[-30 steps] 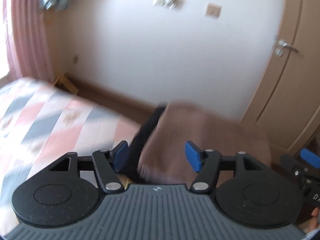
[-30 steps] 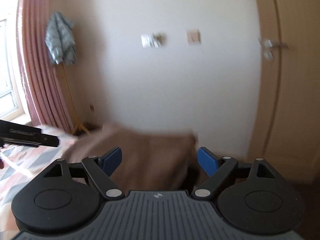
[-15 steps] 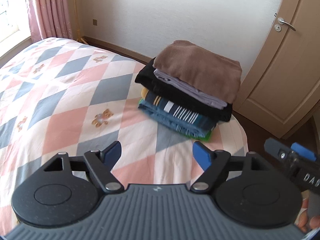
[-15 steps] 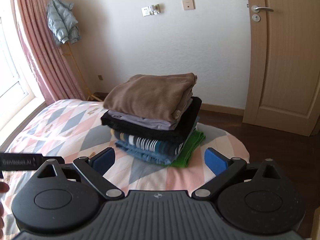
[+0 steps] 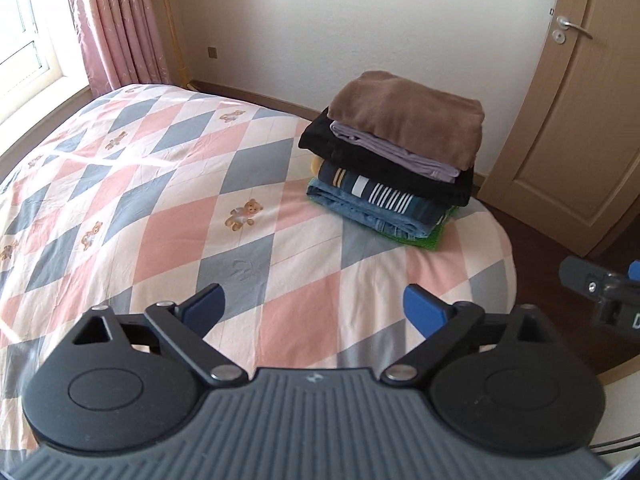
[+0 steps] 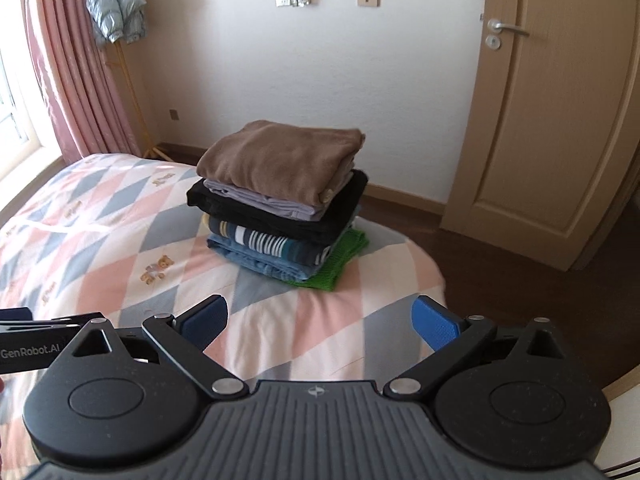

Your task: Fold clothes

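A stack of folded clothes (image 5: 396,164) (image 6: 280,204) rests on the far right corner of the bed. A brown garment (image 5: 408,116) (image 6: 280,156) lies on top, over lilac, black, striped, denim and green pieces. My left gripper (image 5: 314,310) hovers open above the quilt, well short of the stack, with nothing between its blue pads. My right gripper (image 6: 320,320) is open too and empty, facing the stack from the bed's near end. Part of the right gripper (image 5: 600,292) shows at the right edge of the left wrist view.
The bed carries a pink, grey and white diamond quilt (image 5: 160,200) with teddy bears. A closed wooden door (image 6: 540,120) stands to the right, pink curtains (image 5: 116,28) and a window to the left. A grey jacket (image 6: 114,0) hangs on a rack near the wall.
Both grippers have drawn back from the stack after letting go of the brown garment, which now lies on top. Both sets of fingers have spread wider.
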Motion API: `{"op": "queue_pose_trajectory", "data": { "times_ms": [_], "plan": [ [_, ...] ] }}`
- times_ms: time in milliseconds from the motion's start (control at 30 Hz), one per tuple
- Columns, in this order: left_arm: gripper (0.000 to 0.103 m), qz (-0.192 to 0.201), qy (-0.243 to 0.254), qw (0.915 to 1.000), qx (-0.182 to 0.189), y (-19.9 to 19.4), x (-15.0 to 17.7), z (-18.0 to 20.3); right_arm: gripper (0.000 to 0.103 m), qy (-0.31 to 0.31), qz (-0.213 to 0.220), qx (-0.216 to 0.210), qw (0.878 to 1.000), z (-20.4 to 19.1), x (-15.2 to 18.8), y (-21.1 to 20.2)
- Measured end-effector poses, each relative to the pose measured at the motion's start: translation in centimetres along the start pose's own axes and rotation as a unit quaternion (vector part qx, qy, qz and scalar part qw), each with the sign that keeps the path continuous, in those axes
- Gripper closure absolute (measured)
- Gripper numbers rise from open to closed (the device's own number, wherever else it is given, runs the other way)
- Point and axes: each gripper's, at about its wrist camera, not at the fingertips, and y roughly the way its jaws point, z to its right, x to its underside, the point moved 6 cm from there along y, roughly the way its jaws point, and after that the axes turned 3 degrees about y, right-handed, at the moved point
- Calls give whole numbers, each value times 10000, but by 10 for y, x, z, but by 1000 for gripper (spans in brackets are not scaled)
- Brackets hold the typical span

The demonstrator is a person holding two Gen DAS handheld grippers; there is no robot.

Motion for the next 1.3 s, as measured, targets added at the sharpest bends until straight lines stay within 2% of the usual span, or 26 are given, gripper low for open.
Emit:
{"op": "queue_pose_trajectory", "data": {
  "times_ms": [200,300,500,600,733,900,1300],
  "plan": [
    [1,207,59,9997,-87,-23,5,0,0,-127,231,370,9990,-3,-1,-21],
    [1,303,88,9993,-175,-31,7,-1,0,-88,330,301,9990,-3,0,-29],
    [1,354,201,9984,-398,-36,13,0,0,293,-40,-87,9995,3,4,-25],
    [1,406,247,9974,-543,-34,15,0,0,332,-124,-97,9993,2,5,-20],
    [1,239,197,9976,-615,-23,18,-2,0,182,-232,-32,9996,0,7,-10],
    [1,-82,41,9994,-327,-6,18,0,0,50,-393,32,9992,-3,10,8],
    [1,-390,156,9986,-324,33,13,0,0,90,-856,142,9962,-6,21,52]
  ]
}}
